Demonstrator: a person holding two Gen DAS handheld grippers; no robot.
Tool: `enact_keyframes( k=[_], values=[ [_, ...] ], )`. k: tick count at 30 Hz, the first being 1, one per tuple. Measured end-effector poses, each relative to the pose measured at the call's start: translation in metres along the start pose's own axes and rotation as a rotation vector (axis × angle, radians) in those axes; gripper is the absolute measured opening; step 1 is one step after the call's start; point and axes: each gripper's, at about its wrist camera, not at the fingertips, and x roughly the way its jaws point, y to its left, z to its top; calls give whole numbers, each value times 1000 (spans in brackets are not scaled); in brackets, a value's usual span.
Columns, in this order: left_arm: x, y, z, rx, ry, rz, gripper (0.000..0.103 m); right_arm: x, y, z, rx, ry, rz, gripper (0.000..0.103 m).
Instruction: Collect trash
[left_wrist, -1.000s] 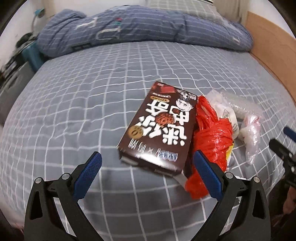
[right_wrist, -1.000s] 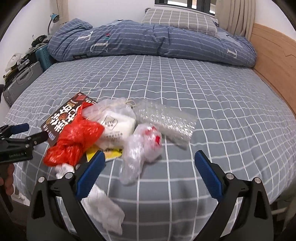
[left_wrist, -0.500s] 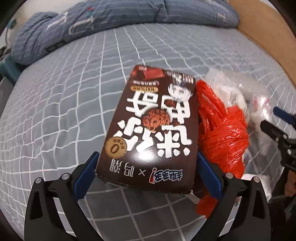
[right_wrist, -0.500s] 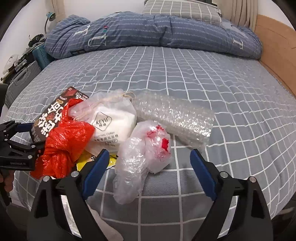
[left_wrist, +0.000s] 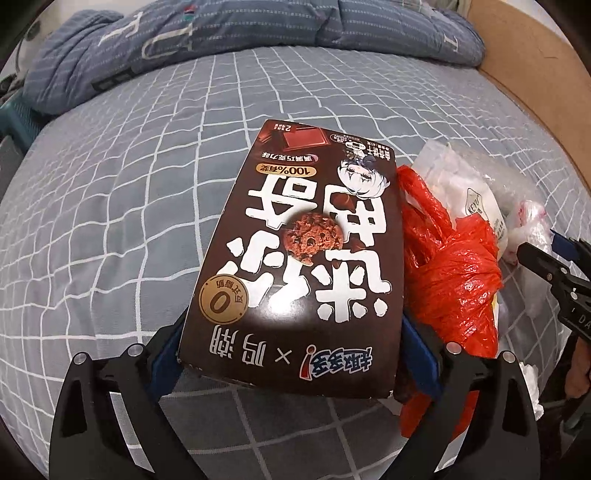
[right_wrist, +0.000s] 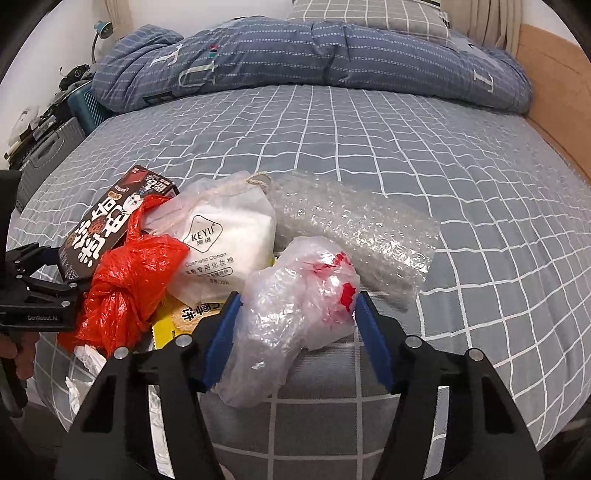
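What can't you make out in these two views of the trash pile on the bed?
- Left wrist view: the cookie box covers most of both blue pads, so contact is unclear.
- Right wrist view: the yellow wrapper lies mostly under the red bag and cotton pad pack.
- Right wrist view: the crumpled clear bag hides its contents.

Even, bright indoor light; glare patch on the box (left_wrist: 295, 258); fisheye bends edges, corners black; sharp, soft shadows.
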Motion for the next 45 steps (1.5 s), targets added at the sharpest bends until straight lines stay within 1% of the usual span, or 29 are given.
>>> enact_keyframes(
  k=[13, 18, 27, 30, 34, 45],
  values=[
    [-26, 10, -9, -113, -81, 79, 93, -12, -1, 2, 4, -39, -7, 57],
    [-41, 9, -11, -132, -106, 99, 93, -20, 0, 2, 1, -50, -7, 57],
    [-65, 8, -20, -185, -127, 143, 93, -38, 4, 5, -5, -70, -6, 57],
    [-73, 9, -23, -203, -121, 127, 93, -46, 8, 6, -11, -79, -2, 57],
    [-86, 7, -30, -213, -130, 127, 93, -58, 14, 6, -13, -88, 5, 57],
    [-119, -5, -48, -208, -138, 113, 93, -93, 28, -4, -20, -95, 14, 57]
  ],
)
